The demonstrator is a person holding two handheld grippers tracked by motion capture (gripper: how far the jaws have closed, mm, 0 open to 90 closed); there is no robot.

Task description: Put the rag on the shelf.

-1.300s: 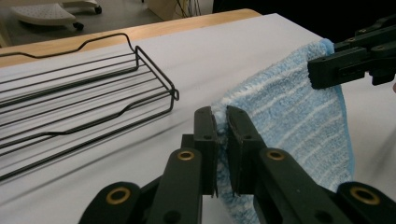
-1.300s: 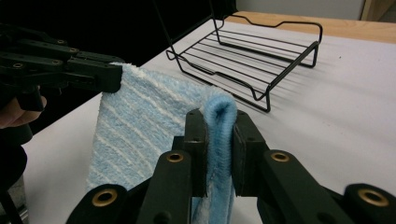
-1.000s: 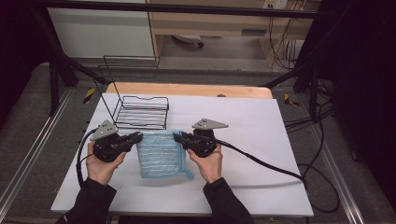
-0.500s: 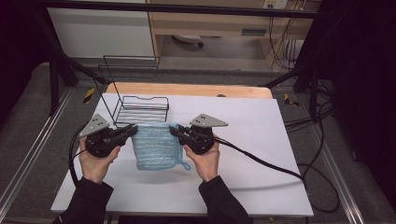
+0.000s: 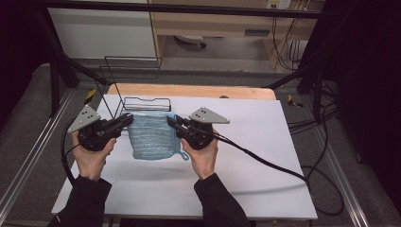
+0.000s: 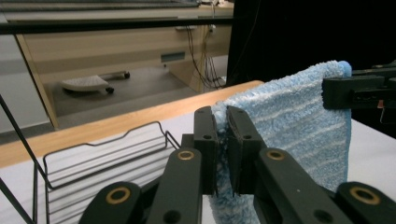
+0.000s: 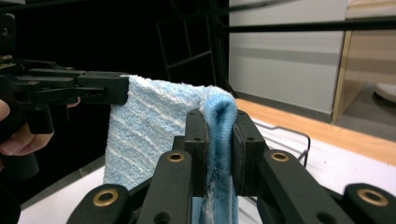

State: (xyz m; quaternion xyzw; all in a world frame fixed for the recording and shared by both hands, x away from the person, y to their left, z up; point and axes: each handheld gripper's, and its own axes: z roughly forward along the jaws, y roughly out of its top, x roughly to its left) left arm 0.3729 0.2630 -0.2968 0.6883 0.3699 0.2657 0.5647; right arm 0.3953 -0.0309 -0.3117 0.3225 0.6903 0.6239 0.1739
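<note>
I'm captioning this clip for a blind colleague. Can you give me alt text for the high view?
Two hands hold a light blue towel up by its top corners above a white table, the left gripper and right gripper each shut on a corner. A black wire basket stands just behind the towel.

A white-topped table [image 5: 265, 156] with a bare wooden strip along its far edge carries a black wire basket [image 5: 142, 105] at its far left, while black cables [image 5: 265, 161] trail across the white surface toward the near right edge.
</note>
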